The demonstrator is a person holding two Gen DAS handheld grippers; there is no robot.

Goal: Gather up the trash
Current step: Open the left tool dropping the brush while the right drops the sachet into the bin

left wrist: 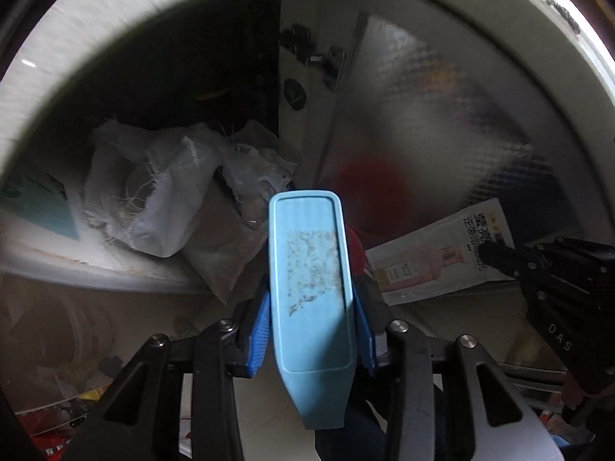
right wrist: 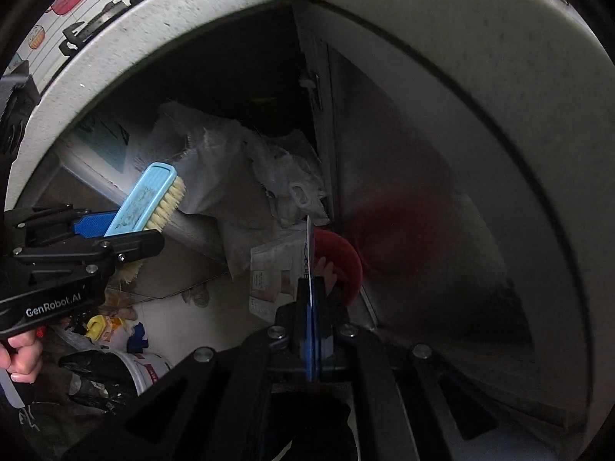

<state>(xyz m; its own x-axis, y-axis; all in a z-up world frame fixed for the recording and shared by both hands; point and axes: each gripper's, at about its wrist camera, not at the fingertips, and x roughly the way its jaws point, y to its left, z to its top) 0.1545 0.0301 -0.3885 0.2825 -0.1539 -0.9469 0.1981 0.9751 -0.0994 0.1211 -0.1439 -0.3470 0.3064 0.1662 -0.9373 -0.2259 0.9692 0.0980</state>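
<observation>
My left gripper [left wrist: 311, 330] is shut on a light blue scrub brush [left wrist: 307, 288], its blue pads pressing both sides of the handle. The brush [right wrist: 150, 199] has cream bristles and points up and away from the left gripper [right wrist: 115, 230] in the right wrist view. My right gripper [right wrist: 311, 280] is shut on a printed paper leaflet [right wrist: 269, 269], seen edge-on between its pads. In the left wrist view the leaflet [left wrist: 442, 253] lies flat ahead of the right gripper [left wrist: 488, 249]. A red bowl-like thing [right wrist: 342, 257] sits just behind the leaflet.
White woven sacks [left wrist: 161, 192] fill an open low cabinet with a shiny metal door [right wrist: 442, 211] on the right. A white bucket [right wrist: 146, 365] lined with a black bag holds wrappers at lower left. A person's hand [right wrist: 19, 353] grips the left handle.
</observation>
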